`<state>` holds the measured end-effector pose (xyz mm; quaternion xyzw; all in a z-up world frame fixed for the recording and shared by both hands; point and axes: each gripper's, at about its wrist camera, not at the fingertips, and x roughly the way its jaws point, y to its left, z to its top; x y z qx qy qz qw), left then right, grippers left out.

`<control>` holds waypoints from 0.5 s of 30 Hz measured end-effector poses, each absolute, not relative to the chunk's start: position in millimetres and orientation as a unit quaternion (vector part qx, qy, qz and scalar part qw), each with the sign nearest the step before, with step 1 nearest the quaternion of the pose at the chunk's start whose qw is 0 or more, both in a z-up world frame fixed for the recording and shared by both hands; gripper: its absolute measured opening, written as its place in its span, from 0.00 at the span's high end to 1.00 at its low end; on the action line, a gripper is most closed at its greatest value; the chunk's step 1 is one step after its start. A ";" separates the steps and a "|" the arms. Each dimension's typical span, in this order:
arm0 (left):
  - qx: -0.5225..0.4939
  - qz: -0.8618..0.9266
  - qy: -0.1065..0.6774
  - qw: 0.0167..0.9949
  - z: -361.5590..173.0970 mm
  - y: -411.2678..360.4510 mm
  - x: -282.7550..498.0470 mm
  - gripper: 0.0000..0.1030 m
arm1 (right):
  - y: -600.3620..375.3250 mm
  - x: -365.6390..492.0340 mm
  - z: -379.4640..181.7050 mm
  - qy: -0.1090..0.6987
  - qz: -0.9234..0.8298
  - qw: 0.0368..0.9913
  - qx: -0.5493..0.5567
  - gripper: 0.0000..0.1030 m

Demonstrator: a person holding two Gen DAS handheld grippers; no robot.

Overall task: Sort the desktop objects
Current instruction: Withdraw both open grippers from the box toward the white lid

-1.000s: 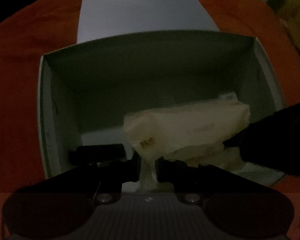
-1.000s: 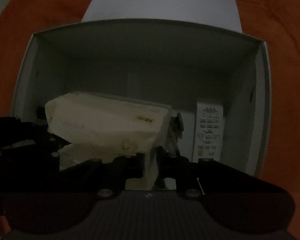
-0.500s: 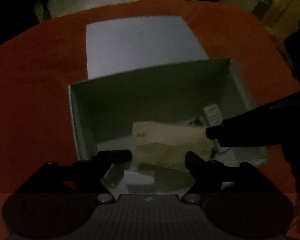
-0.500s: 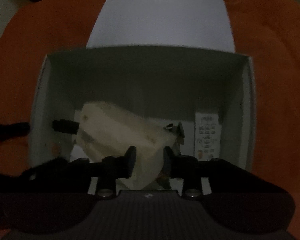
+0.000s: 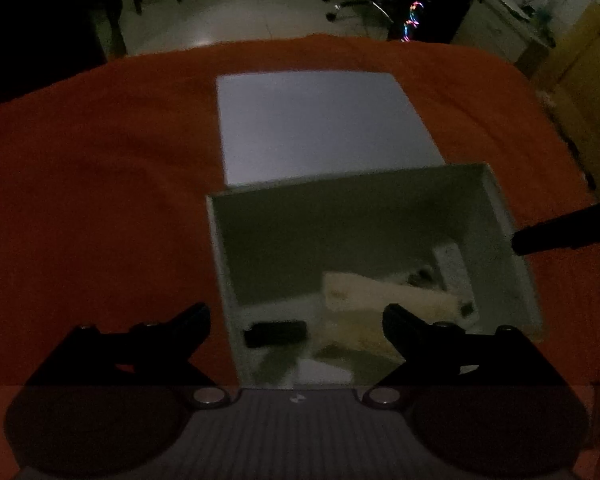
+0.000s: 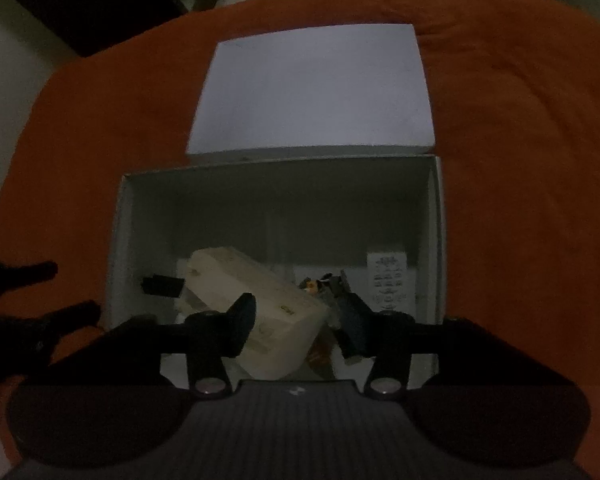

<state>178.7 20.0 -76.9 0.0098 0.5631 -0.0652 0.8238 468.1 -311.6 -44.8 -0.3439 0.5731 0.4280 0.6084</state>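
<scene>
An open white box [image 6: 436, 240] is set on an orange cloth [image 6: 520, 160], with its lid [image 6: 312, 92] lying flat just behind it. Inside the box a cream tissue pack [image 6: 260, 300] is seen resting tilted on another pack, with a small black object [image 6: 162, 285] beside it at the left wall, a white remote control [image 6: 388, 280] along the right wall, and a blurred cluster of small items [image 6: 324, 284] between the pack and the remote.

The left gripper [image 5: 296, 320] is held above the near left corner of the box, its jaws wide apart and nothing between them. The right gripper [image 6: 296, 316] is held over the near edge of the box, its jaws also spread and empty; the tissue pack appears between them only because it lies below.

The sorting is judged to be nearly done, with the lid perhaps to be fitted next. Since the top pack sits crooked and high, the lid could be kept from seating flat. The box wall could be clipped by a spread finger, and the light box dragged across the cloth. In such dim light, depth is easily misjudged.
</scene>
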 end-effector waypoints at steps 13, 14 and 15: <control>0.008 -0.091 0.559 0.824 -94.3 20.9 264.6 0.06 | -250.6 514.1 -49.8 0.586 0.465 0.587 -0.311 0.34; 0.005 -0.092 0.559 0.824 -96.8 18.9 270.4 0.05 | -244.4 516.8 -49.6 0.581 0.470 0.588 -0.308 0.34; -0.001 -0.093 0.560 0.824 -100.7 17.1 278.0 0.05 | -237.8 521.0 -49.9 0.577 0.472 0.591 -0.308 0.34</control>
